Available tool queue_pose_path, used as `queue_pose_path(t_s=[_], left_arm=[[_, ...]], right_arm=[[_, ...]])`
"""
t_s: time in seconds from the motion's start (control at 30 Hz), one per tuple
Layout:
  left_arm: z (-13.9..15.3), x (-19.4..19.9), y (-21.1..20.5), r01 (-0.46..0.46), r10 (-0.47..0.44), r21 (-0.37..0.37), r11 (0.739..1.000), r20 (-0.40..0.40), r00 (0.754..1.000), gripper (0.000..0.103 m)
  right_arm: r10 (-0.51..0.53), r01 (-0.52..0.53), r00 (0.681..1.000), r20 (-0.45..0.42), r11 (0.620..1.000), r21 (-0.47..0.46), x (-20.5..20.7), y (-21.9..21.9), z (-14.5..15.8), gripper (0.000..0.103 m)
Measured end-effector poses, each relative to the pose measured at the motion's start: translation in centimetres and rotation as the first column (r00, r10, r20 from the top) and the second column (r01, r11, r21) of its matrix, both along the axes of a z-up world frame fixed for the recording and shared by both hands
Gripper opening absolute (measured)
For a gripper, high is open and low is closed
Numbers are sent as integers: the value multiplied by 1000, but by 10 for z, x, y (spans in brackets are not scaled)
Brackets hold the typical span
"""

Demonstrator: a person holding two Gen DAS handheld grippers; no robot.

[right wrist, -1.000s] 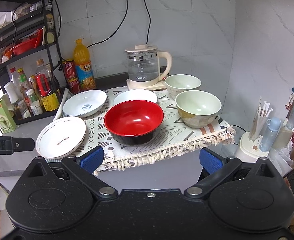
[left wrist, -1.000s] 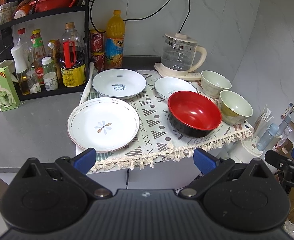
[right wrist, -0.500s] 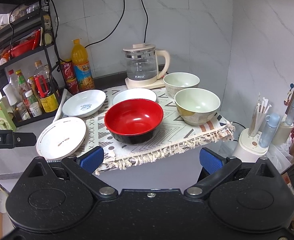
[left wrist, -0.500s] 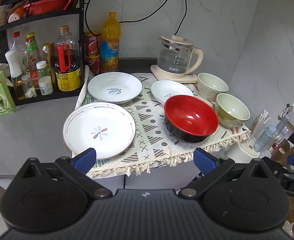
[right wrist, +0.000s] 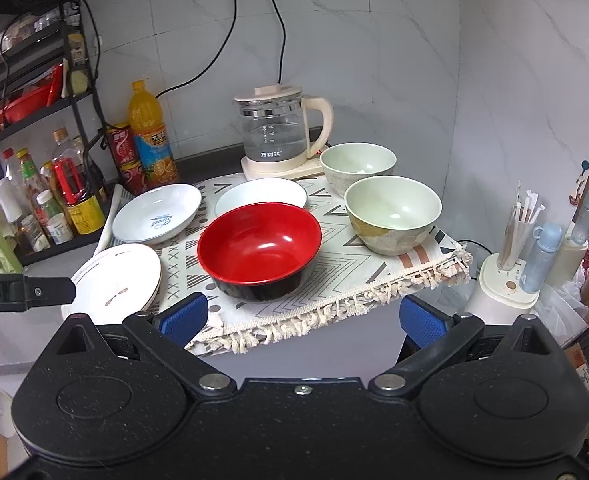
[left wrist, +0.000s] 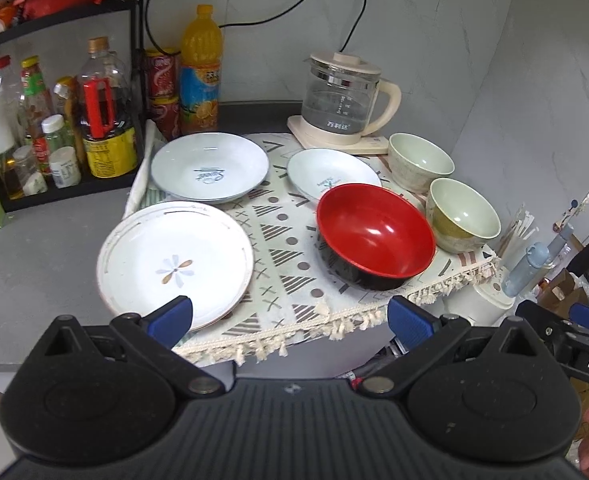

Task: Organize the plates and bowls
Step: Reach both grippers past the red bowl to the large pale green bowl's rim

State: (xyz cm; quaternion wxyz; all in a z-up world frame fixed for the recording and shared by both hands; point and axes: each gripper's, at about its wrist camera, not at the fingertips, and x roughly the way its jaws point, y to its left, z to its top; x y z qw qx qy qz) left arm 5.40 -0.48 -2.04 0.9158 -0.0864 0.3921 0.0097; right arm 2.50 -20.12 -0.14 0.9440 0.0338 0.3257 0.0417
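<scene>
A patterned mat (left wrist: 290, 248) holds a red bowl (left wrist: 374, 234), two pale green bowls (left wrist: 464, 214) (left wrist: 420, 160), a flower-print plate (left wrist: 174, 260) and two white deep plates (left wrist: 210, 168) (left wrist: 332, 172). My left gripper (left wrist: 288, 318) is open and empty, in front of the mat's fringe. My right gripper (right wrist: 302, 316) is open and empty, in front of the red bowl (right wrist: 260, 246). The right view also shows the green bowls (right wrist: 394, 212) (right wrist: 358, 162) and the flower plate (right wrist: 118, 280).
A glass kettle (left wrist: 344, 98) stands behind the mat. Bottles and cans (left wrist: 106, 108) crowd a black rack at the left. A straw holder (right wrist: 508, 280) and a blue bottle (right wrist: 542, 256) stand beyond the counter's right end.
Both grippers have drifted slightly nearer the counter. The dishes have not moved and both grippers stay open.
</scene>
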Motion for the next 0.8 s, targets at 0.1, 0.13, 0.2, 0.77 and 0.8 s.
queue_pose_path(t_s=[0.1,0.13,0.2,0.77,0.8], left_arm=[[-1,14,-5,11,-11,3,1000,-3,1000,102],[-1,19,-7,16,-16,2,1000,-6,1000,102],[-2,31,-11,25,-25,-2,1000,-9,1000,102],[-16,137,-50,138,-139,-56,989,-20,990,102],[-17,143,-53,150,-151,-58,987,-22,988,102]], right_arm=[[-24,24,1000,-3,1000,19,9,-5,-3,103],[-29,29,1000,-5,999,25,11,-7,-4,103],[-38,38,999,-7,999,21,19,-11,-5,103],[-136,136,991,-22,991,15,93,-53,-21,103],[-142,142,990,-18,990,15,97,-56,-22,103]])
